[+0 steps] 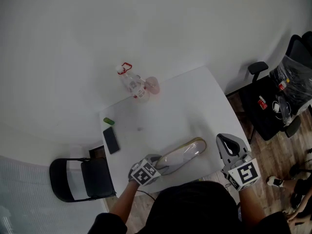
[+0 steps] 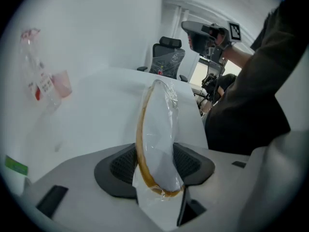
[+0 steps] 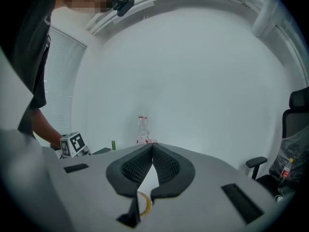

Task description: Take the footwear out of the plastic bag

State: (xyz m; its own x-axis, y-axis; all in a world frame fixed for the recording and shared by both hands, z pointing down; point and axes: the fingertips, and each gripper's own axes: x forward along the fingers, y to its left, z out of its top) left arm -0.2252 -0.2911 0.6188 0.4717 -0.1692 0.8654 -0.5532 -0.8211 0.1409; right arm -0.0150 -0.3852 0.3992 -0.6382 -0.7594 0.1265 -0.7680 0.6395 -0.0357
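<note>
Footwear [image 1: 189, 149]: a flat, tan-edged piece, fully inside the clear plastic bag [image 1: 171, 160], lying on the white table [image 1: 185, 106] near its front edge, long axis running from front-left toward the right.

Left gripper [image 1: 160, 165]: at the table's front-left, pitched steeply down. In its own view I see both pads closed against the bagged footwear's near end, with loose film bunched below them.

Right gripper [image 1: 226, 143]: at the table's front-right corner, held about level, jaws together with nothing between them, well apart from the bag.

Toward the table's back edge: a clear bottle [image 1: 131, 82] with a red cap, a pink cup [image 1: 152, 85] just beside it. Along the table's left edge: a dark phone [image 1: 111, 140] and a small green item [image 1: 108, 121].
</note>
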